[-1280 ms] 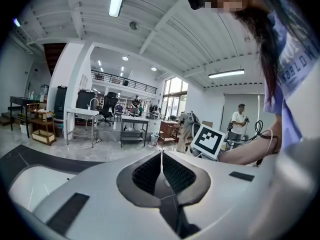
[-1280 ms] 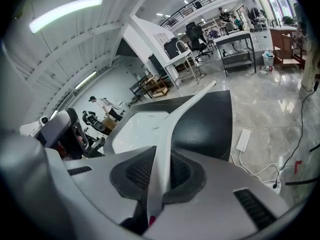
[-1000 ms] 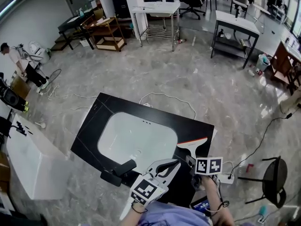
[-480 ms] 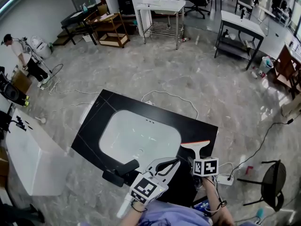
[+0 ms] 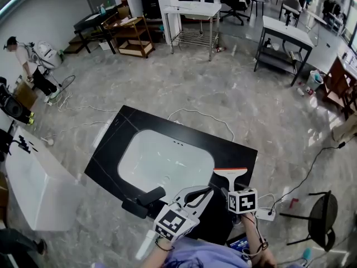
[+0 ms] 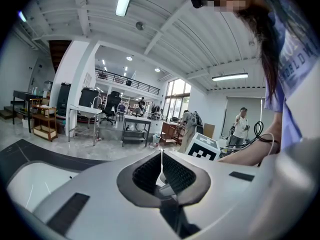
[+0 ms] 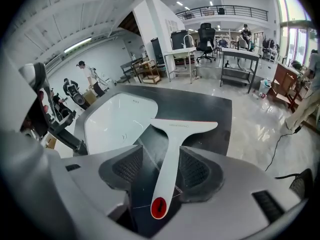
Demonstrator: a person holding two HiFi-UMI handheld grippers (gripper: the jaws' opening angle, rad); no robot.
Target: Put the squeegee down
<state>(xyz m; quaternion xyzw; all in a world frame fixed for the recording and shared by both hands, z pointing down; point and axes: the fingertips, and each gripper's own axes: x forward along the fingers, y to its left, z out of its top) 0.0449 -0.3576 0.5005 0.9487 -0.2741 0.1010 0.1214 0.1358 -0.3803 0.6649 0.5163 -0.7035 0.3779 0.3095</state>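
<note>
The squeegee (image 5: pixel 231 176) is white with a red-edged blade and lies flat on the right end of the black countertop (image 5: pixel 124 144). In the right gripper view its handle (image 7: pixel 172 154) runs between the two pads, blade pointing away. My right gripper (image 5: pixel 230 192) (image 7: pixel 161 159) is over the handle's end. Its jaws are opening and stand wide, and the pads do not press the handle. My left gripper (image 5: pixel 207 192) (image 6: pixel 161 156) hovers just left of it, shut with nothing in it.
A white sink basin (image 5: pixel 162 161) is set into the countertop, with a black faucet piece (image 5: pixel 142 201) at its near edge. A white cabinet (image 5: pixel 33 183) stands at the left. A power strip (image 5: pixel 268 212), cables and a black stool (image 5: pixel 323 211) are on the floor at the right.
The right gripper's marker cube has rolled and drawn slightly back toward me. The squeegee stays in the same spot on the countertop. The left gripper has not moved.
</note>
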